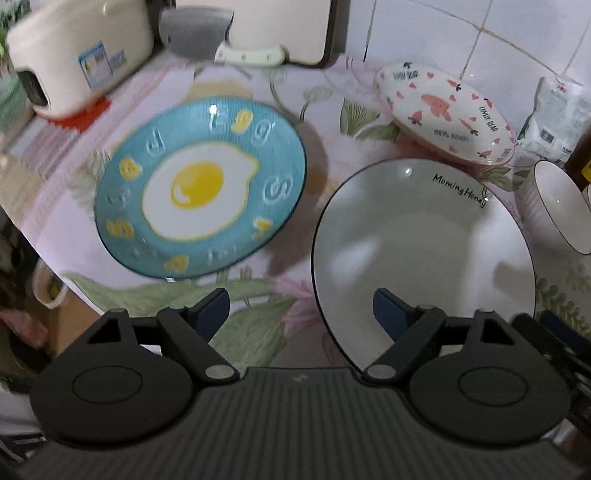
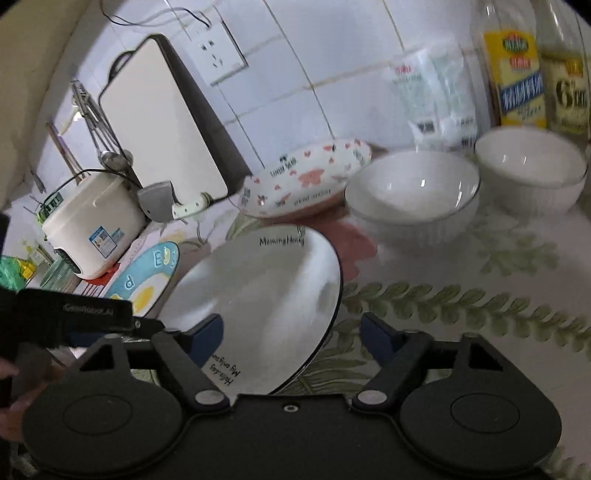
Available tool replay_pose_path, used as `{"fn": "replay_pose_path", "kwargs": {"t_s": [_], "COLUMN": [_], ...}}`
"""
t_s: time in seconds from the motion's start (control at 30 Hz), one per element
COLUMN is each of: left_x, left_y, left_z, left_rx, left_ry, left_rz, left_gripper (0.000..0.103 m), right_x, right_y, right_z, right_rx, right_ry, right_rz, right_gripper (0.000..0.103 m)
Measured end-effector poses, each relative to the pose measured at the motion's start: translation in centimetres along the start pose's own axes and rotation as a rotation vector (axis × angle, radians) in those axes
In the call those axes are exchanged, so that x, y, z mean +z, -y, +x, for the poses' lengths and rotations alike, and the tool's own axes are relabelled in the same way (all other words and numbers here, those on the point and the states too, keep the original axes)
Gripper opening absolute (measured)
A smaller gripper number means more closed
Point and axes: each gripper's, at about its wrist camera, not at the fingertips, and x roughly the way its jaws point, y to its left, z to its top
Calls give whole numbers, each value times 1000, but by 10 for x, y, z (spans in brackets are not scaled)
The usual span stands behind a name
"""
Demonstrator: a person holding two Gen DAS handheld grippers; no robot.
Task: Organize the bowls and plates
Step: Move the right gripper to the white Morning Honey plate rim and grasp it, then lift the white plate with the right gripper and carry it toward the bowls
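Note:
A blue plate with a fried-egg picture lies on the flowered tablecloth, ahead and left of my open, empty left gripper. A white "Morning Honey" plate lies to its right, its near edge between my left fingers. The same white plate reaches between the fingers of my open right gripper. A white plate with pink prints lies behind it. Two white bowls stand at the right; one bowl shows in the left wrist view.
A cream rice cooker stands at the back left beside a cleaver and a leaning cutting board. Bottles and a plastic packet stand against the tiled wall. The left gripper shows at the right view's left.

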Motion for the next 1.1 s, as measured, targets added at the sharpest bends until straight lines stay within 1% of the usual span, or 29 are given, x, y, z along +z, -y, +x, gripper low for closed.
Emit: {"fn": "replay_pose_path", "kwargs": {"t_s": [0.03, 0.07, 0.13, 0.17, 0.23, 0.27, 0.3, 0.33, 0.4, 0.43, 0.53, 0.63, 0.7, 0.77, 0.83, 0.93, 1.1], "left_x": [-1, -2, -2, -2, -3, -3, -4, -4, -5, -6, -9, -10, -9, -11, -16, -24, -34], "left_y": [-2, -3, -5, -6, -9, -11, -13, -13, -11, -9, 0, 5, 2, 3, 7, 15, 24], "left_z": [1, 2, 7, 10, 18, 21, 23, 26, 28, 28, 28, 28, 28, 25, 19, 9, 0], "left_rx": [-6, -13, -43, -63, -87, -99, -127, -147, -176, -175, -132, -110, -120, -122, -113, -114, -166], "left_ry": [3, 7, 3, -2, -18, -24, -23, -16, -5, 1, 28, 41, 28, 15, 8, 5, -33], "left_rz": [-4, -8, -13, -18, -37, -47, -58, -67, -70, -61, -26, 0, 5, 22, 52, 97, 111], "left_gripper": [76, 71, 64, 60, 45, 40, 34, 27, 21, 22, 24, 24, 24, 24, 24, 24, 24], "right_x": [-2, -4, -7, -8, -9, -9, -8, -8, -7, -7, -8, -4, -3, -4, -6, -9, -15], "right_y": [1, 2, 4, 6, 8, 9, 11, 12, 17, 19, 27, 25, 26, 24, 22, 25, 28], "right_z": [5, 9, 15, 17, 20, 21, 23, 24, 30, 31, 32, 31, 29, 23, 17, 6, -20], "right_rx": [3, 1, -5, -8, -12, -14, -20, -31, -54, -47, -18, -23, -16, -19, -32, -41, -62], "right_ry": [-7, -10, -5, -2, 6, 10, 8, 5, -4, 4, 13, -9, -27, -27, -36, -58, -50], "right_rz": [8, 19, 42, 54, 73, 81, 88, 93, 101, 107, 134, 133, 155, 146, 128, 157, 156], "right_gripper": [74, 72, 62, 61, 50, 47, 39, 30, 18, 17, 15, 16, 16, 17, 17, 17, 17]}}
